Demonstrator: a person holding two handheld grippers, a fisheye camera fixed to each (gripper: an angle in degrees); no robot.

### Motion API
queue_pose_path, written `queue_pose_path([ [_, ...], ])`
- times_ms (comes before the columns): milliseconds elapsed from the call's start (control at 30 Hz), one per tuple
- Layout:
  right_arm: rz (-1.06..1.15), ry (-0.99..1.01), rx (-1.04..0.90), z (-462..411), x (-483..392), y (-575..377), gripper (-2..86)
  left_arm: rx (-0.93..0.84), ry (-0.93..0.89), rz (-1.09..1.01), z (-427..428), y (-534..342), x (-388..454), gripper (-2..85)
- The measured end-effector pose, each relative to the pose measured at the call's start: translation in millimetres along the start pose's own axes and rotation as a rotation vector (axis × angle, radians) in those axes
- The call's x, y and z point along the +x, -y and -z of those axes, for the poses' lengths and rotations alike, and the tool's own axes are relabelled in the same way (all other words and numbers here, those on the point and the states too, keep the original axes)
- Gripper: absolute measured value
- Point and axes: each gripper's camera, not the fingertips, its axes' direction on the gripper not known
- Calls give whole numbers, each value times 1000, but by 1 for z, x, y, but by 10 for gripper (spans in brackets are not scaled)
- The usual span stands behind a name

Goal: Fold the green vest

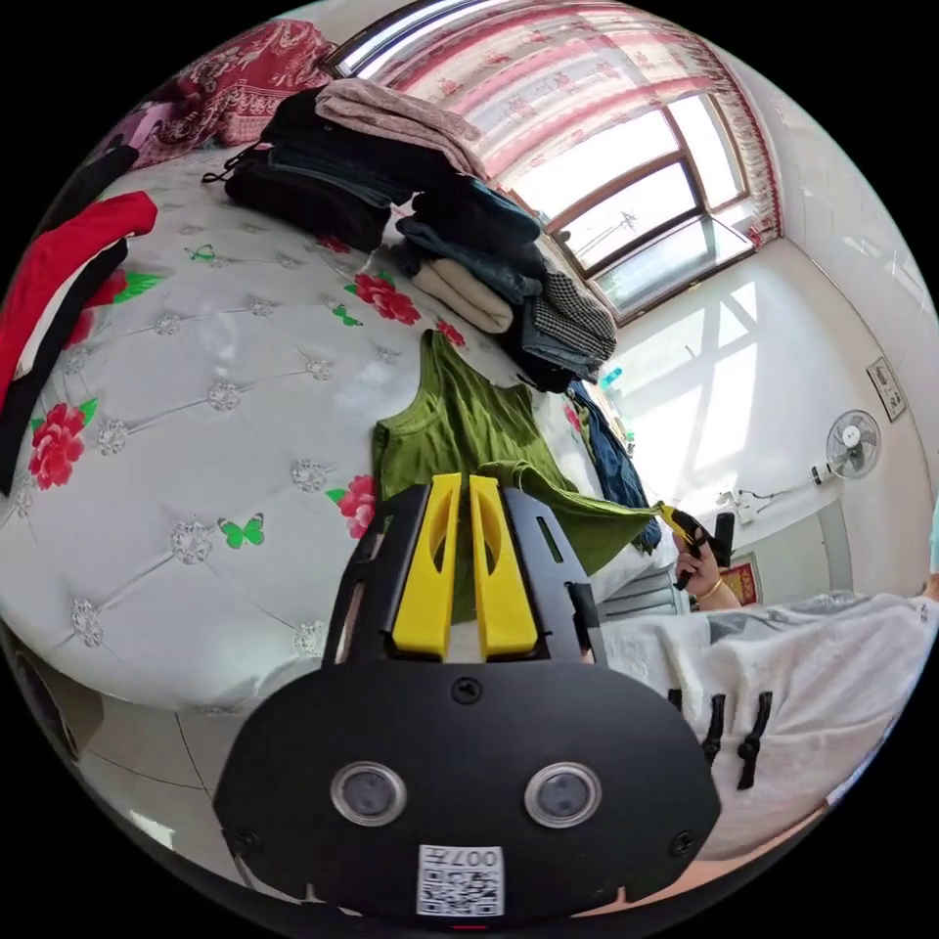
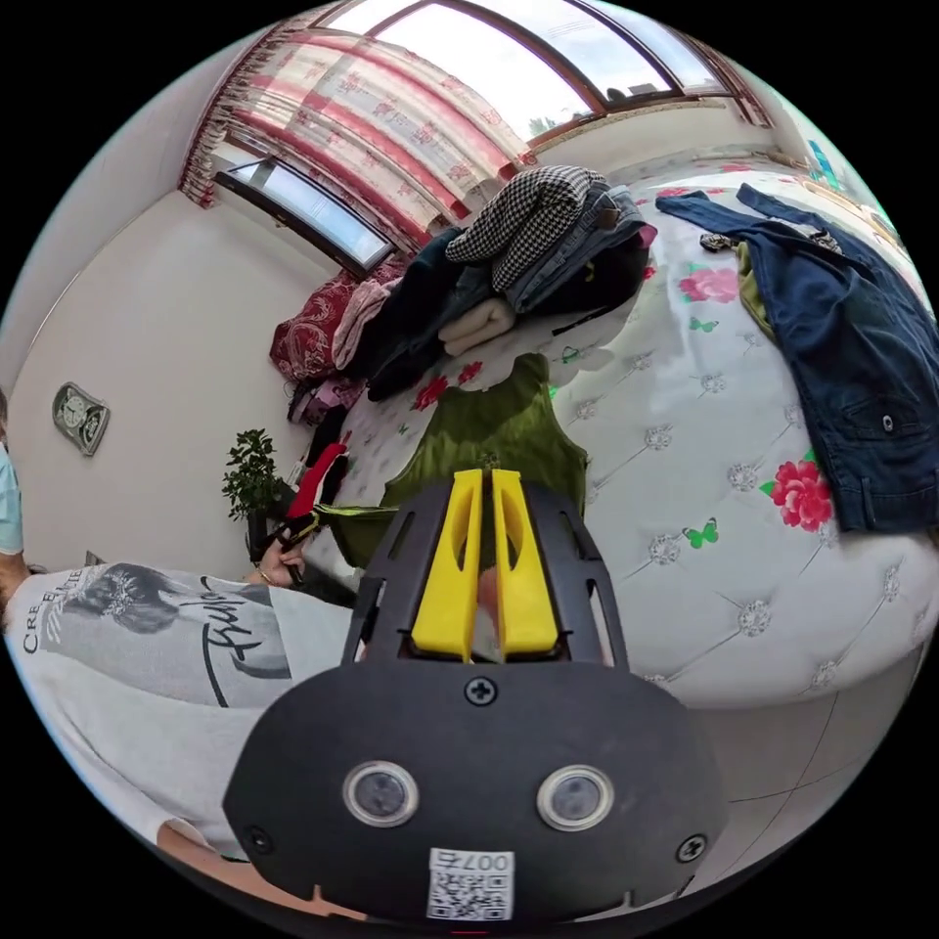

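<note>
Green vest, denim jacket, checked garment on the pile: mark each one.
green vest (image 2: 489,430): right gripper view, on its body panel lying on the bed.
denim jacket (image 2: 841,342): right gripper view, on its dark blue front panel.
checked garment (image 2: 528,210): right gripper view, on its top face, uppermost on the clothes pile.

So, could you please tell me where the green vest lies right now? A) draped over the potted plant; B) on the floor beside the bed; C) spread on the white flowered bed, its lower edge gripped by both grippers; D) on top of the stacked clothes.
C: the green vest lies on the white flowered bed, and the left gripper and right gripper each pinch its lower edge.
</note>
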Motion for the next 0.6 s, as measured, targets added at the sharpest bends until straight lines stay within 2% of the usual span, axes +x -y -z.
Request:
queue_pose_path([
  [133, -129, -197, -123, -51, 9, 33, 63, -14, 61, 224, -8, 32, -23, 86],
  [233, -108, -211, -182, -64, 5, 20, 73, 32, 73, 169, 4, 25, -15, 90],
  [433, -135, -256, -302, -74, 9, -43, 73, -198, 221, 21, -38, -32, 22, 111],
  [600, -112, -271, -287, -81, -3, -65, 65, -215, 331, -58, -63, -57, 51, 117],
])
